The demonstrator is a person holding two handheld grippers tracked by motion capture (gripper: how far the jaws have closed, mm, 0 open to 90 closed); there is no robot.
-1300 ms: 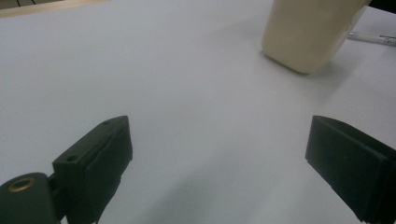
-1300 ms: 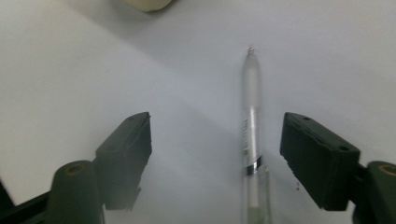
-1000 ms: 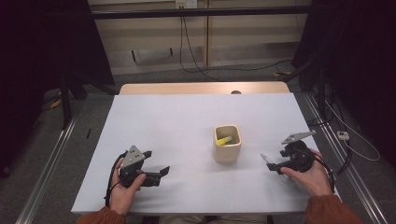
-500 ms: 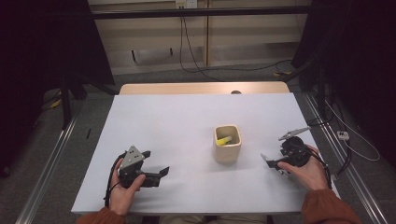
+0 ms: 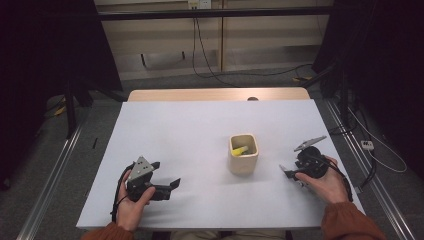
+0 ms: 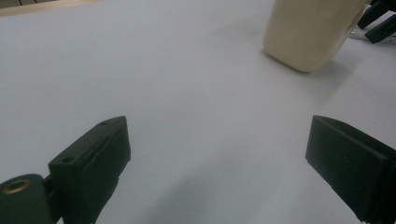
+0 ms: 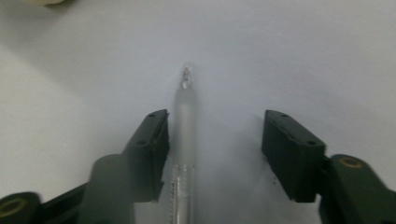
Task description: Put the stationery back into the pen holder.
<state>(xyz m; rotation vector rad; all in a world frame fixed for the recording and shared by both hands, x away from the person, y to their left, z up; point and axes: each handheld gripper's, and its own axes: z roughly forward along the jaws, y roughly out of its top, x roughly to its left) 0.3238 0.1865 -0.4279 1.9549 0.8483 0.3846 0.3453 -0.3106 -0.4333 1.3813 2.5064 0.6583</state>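
A clear pen (image 7: 185, 116) lies on the white table (image 5: 200, 130), tip pointing away in the right gripper view. My right gripper (image 7: 215, 121) straddles it, and its jaws have just been closing. The left pad sits right beside the barrel and the right pad stands well off it, so the gripper is still open. In the high view the right gripper (image 5: 292, 176) is right of a cream cup (image 5: 243, 159) holding a yellow thing (image 5: 239, 150). My left gripper (image 5: 167, 173) rests open at the front left, nothing between its jaws (image 6: 217, 140).
In the left gripper view the cup (image 6: 310, 32) is at the upper right, with the other gripper's black jaws (image 6: 378, 21) behind it. Beyond the table's far wooden edge (image 5: 215, 94) are floor cables. A metal rail (image 5: 50, 180) runs along the left side.
The right gripper has edged slightly left and its jaws look narrower. The left hand and the cup have not moved.
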